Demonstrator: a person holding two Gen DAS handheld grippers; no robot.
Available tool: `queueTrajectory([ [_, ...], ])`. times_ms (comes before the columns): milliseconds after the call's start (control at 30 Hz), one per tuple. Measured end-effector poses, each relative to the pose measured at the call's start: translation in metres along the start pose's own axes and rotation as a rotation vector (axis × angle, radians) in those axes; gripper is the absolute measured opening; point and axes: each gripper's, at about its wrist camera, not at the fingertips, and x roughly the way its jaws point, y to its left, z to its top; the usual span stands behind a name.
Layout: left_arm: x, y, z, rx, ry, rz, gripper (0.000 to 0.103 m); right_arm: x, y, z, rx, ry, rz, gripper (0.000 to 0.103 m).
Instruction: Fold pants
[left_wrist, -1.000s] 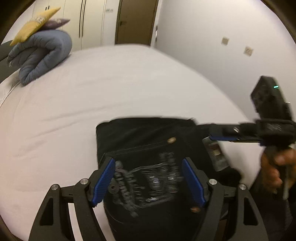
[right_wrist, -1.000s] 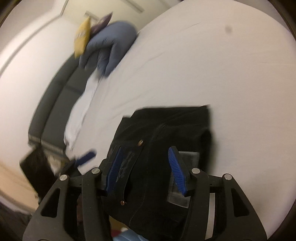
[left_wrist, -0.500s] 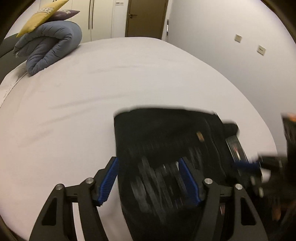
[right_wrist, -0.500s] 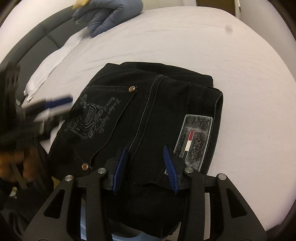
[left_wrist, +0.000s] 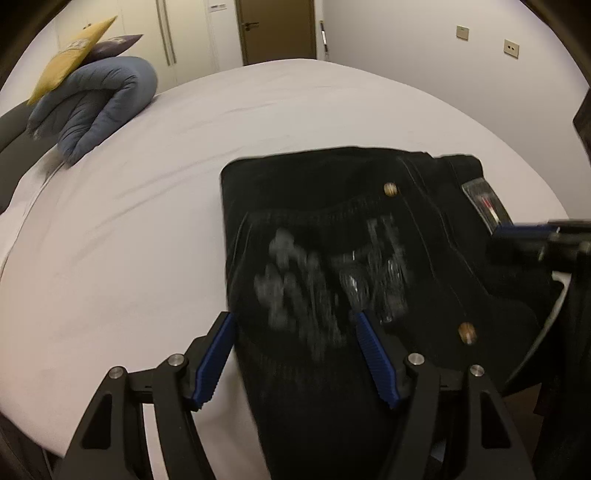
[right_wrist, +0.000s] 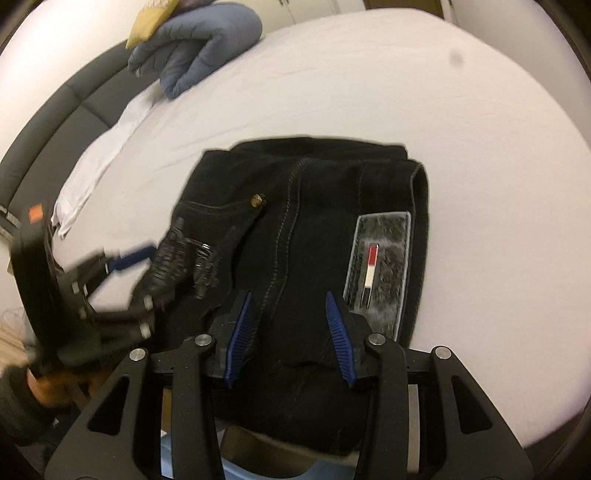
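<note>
Black jeans (left_wrist: 332, 229) lie folded in a compact rectangle at the near edge of the white bed (left_wrist: 147, 221), back pocket print and waistband label (right_wrist: 376, 266) facing up. My left gripper (left_wrist: 295, 347) is open and empty over the jeans' near left edge. My right gripper (right_wrist: 291, 325) is open and empty over the jeans' near end, beside the label. The jeans (right_wrist: 303, 221) hang slightly over the bed edge. The left gripper also shows at the left of the right wrist view (right_wrist: 122, 266), blurred.
A rolled blue duvet (left_wrist: 99, 107) with a yellow pillow (left_wrist: 70, 74) sits at the far left of the bed. A dark headboard (right_wrist: 55, 136) curves along the left. Wardrobe doors and a brown door (left_wrist: 277, 29) stand behind. The white sheet (right_wrist: 443, 129) stretches beyond the jeans.
Both grippers have drawn back toward the near edge of the jeans and swung in view. The right gripper's fingers stand closer together than a second ago. The jeans stay folded.
</note>
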Motion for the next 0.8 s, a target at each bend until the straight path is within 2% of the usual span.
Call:
queueTrajectory([
  [100, -0.006, 0.000, -0.013, 0.001, -0.008, 0.007, 0.070, -0.013, 0.005, -0.014, -0.007, 0.011, -0.032, 0.039],
  [167, -0.008, -0.002, -0.015, 0.019, -0.013, 0.017, 0.070, -0.005, 0.004, -0.025, -0.003, 0.036, -0.060, 0.039],
  [300, -0.003, -0.002, -0.017, 0.019, -0.018, 0.011, 0.071, 0.007, 0.007, -0.038, -0.050, 0.004, -0.106, 0.039],
  [433, 0.007, 0.019, -0.013, -0.072, -0.004, -0.035, 0.094, 0.016, 0.009, -0.040, -0.109, -0.041, -0.135, 0.040],
  [467, 0.007, 0.025, -0.011, -0.093, 0.010, -0.060, 0.094, 0.016, 0.009, -0.039, -0.115, -0.044, -0.136, 0.040],
  [533, 0.000, 0.032, -0.006, -0.113, 0.021, -0.079, 0.093, 0.009, 0.009, -0.032, -0.095, -0.030, -0.117, 0.040],
  [600, -0.013, 0.040, 0.000, -0.117, 0.003, -0.060, 0.093, -0.010, 0.003, -0.021, -0.019, -0.040, -0.051, 0.040],
  [667, -0.028, 0.053, 0.009, -0.155, -0.044, -0.066, 0.095, -0.037, -0.011, -0.011, 0.070, -0.119, 0.035, 0.047],
  [700, -0.032, 0.060, 0.013, -0.183, -0.059, -0.088, 0.098, -0.049, -0.021, -0.007, 0.102, -0.164, 0.060, 0.058],
  [733, -0.032, 0.067, 0.018, -0.205, -0.063, -0.103, 0.101, -0.056, -0.031, -0.003, 0.127, -0.189, 0.078, 0.063],
  [800, -0.023, 0.079, 0.025, -0.231, -0.038, -0.123, 0.102, -0.054, -0.050, 0.005, 0.168, -0.172, 0.102, 0.062],
])
